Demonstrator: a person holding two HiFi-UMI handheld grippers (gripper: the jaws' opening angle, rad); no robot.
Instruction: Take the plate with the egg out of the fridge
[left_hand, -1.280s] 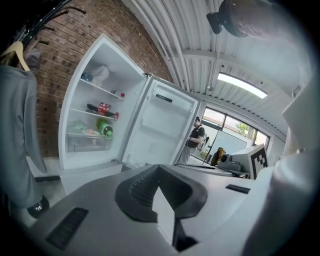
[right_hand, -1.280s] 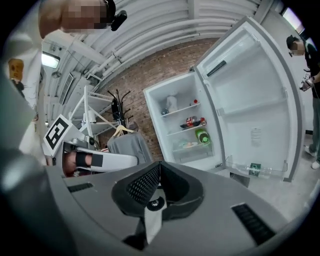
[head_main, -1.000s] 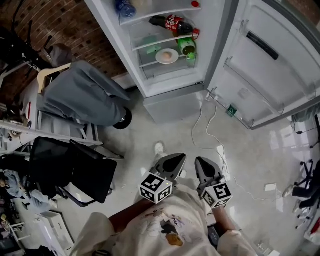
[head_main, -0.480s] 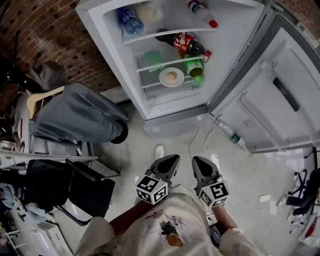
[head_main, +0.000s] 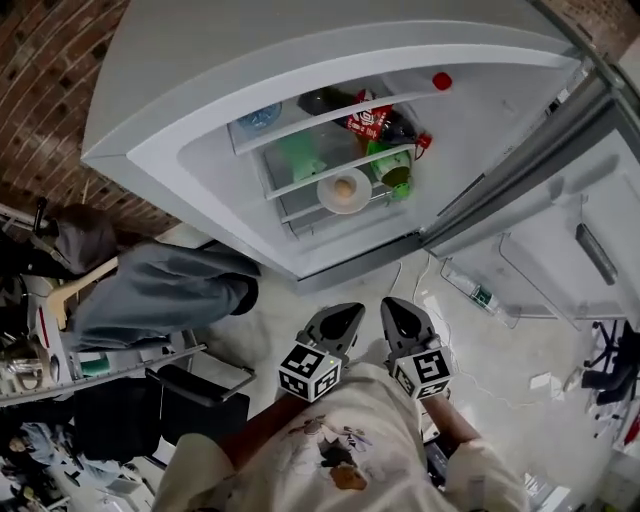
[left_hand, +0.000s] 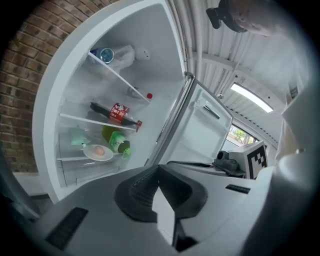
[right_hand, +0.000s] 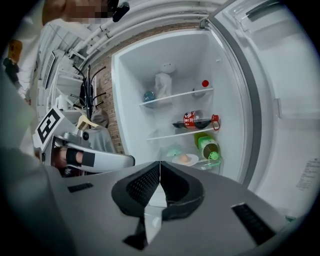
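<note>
A white plate with a brown egg sits on a lower shelf of the open fridge. It also shows in the left gripper view as the plate and in the right gripper view as the plate. My left gripper and right gripper are held side by side above the floor, well short of the fridge and pointing toward it. Both are shut and empty, as the left gripper and the right gripper show in their own views.
A cola bottle lies on the shelf above the plate and a green bottle lies just right of it. The fridge door stands open at the right. A chair draped with a grey garment stands at the left, and a cable runs across the floor.
Both grippers and the view have come closer to the fridge, which now fills the upper picture. The jaws of both stay shut.
</note>
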